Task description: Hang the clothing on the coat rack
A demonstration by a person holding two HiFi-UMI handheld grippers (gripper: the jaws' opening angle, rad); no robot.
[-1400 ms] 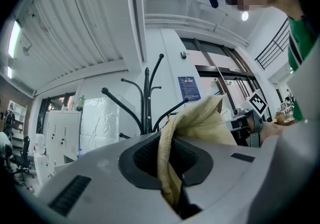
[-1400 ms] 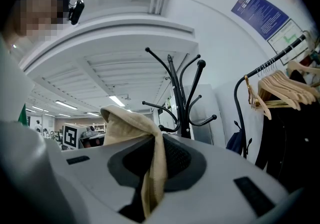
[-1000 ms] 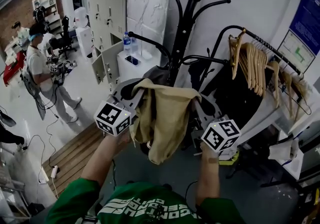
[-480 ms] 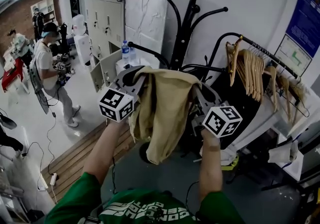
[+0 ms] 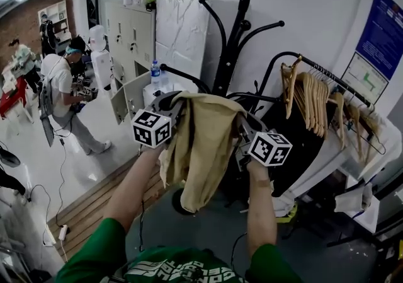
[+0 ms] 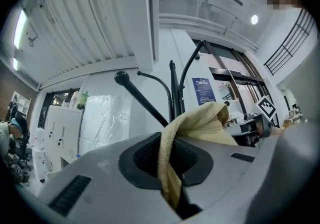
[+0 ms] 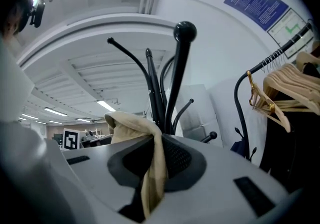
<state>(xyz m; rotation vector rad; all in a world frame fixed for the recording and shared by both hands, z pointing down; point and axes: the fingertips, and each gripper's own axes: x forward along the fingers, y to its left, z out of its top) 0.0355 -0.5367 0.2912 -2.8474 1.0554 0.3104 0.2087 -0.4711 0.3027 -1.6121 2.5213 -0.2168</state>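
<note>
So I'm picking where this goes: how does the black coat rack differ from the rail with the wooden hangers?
The coat rack is one upright pole with curved, knob-tipped arms; the rail is a level bar. The coat rack's upper arms are bare; the rail carries a row of hangers. Both are black, behind the tan garment.

The left gripper (image 5: 175, 110) and right gripper (image 5: 243, 127) are carrying the tan garment (image 5: 204, 143) up toward the coat rack (image 5: 229, 55); a bystander (image 5: 63, 96) is stepping rightward.
</note>
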